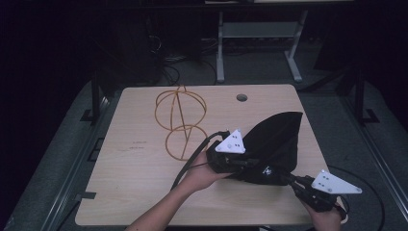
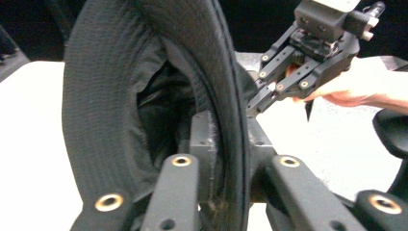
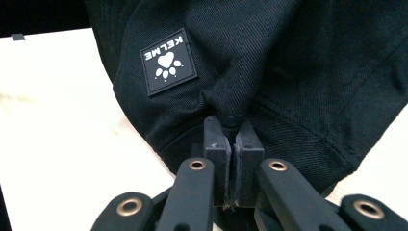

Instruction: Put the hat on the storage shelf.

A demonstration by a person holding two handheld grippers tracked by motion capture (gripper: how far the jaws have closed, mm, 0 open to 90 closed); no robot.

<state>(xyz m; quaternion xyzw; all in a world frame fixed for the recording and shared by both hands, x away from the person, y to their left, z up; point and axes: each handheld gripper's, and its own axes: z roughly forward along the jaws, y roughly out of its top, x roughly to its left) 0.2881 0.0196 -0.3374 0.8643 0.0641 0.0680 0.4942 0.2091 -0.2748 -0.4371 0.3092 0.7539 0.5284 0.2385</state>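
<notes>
On the near right of the bench (image 1: 144, 159) lies one black hat (image 1: 276, 144), held by both my tongs. My right tongs (image 3: 233, 147) are pressed together, pinching a fold of its cloth beside the one logo patch (image 3: 168, 61); my left tongs (image 2: 226, 139) straddle the brim, jaws parted around it. I judge it best to keep both grips low and firm, pulling evenly. One wire hat stand (image 1: 180, 120) waits well apart.

Dim room: pale wood table (image 1: 144, 192) w/ cable hole (image 1: 242, 97), grey floor (image 1: 337, 110), white-legged desk frame (image 1: 260, 43) behind, cables (image 1: 168, 67) on floor
</notes>
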